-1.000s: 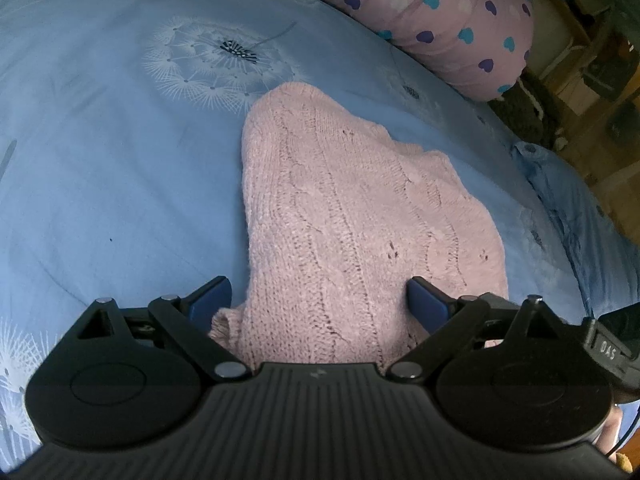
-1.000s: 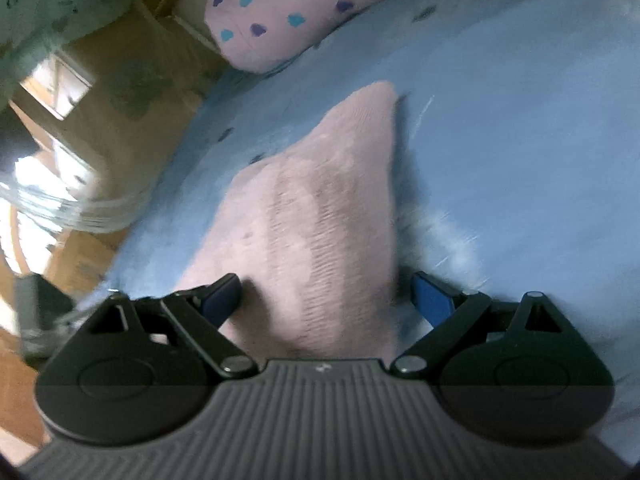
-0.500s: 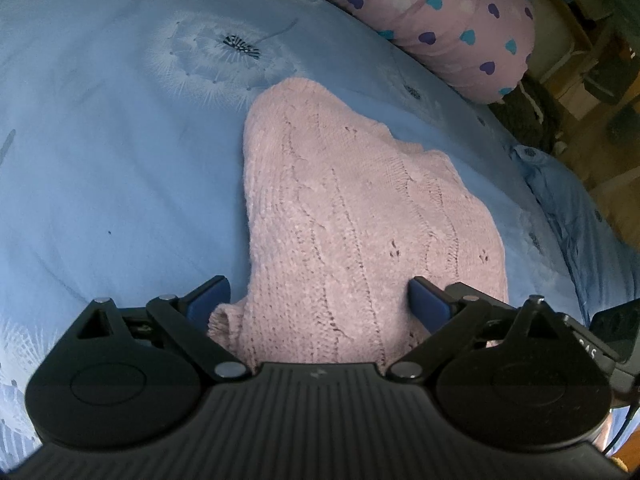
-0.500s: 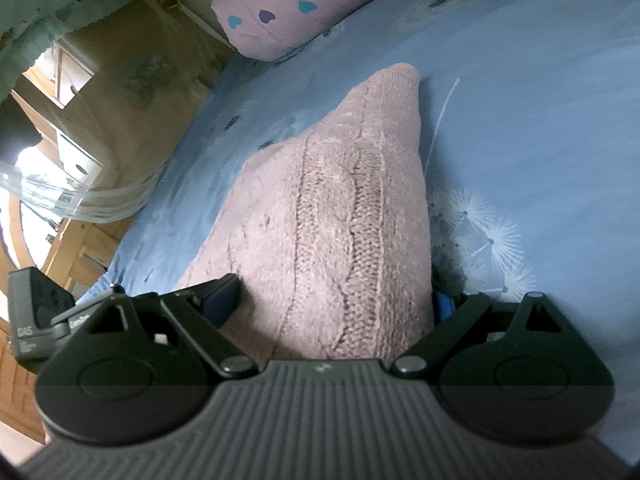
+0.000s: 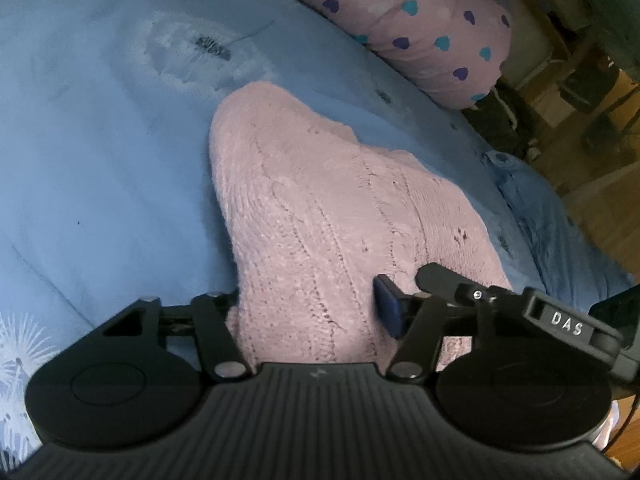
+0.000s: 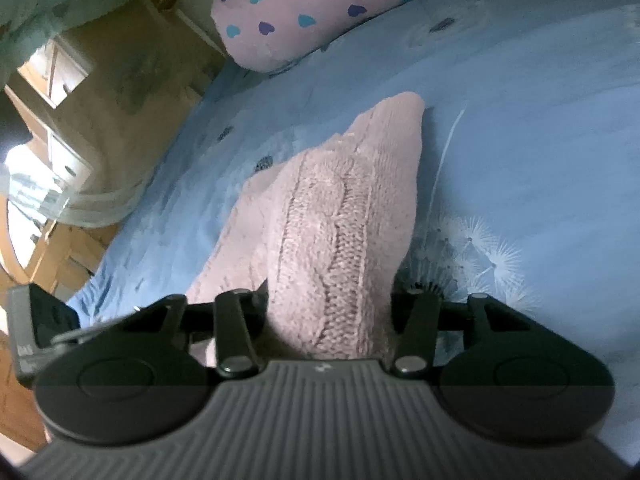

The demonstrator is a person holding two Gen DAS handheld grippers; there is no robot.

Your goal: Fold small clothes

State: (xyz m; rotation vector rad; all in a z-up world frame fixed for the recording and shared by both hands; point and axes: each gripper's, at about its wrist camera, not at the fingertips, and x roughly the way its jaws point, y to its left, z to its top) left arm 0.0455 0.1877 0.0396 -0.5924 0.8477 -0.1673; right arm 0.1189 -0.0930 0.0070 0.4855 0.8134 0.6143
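A pink cable-knit sweater (image 5: 320,216) on the blue bed (image 5: 100,160) is clamped by both the left claw (image 5: 308,304) and right claw (image 6: 330,300)

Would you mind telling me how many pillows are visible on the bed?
1. A pink pillow with purple, teal and white hearts lies at the far edge of the blue bed, beyond the sweater. More may lie out of view.

Left wrist view: sweater (image 5: 320,216) lies on the bedsheet (image 5: 100,160), running from 6 o'clock toward 12; pillow (image 5: 400,20) at 1 o'clock behind it; right gripper (image 5: 520,312) at 4 o'clock.
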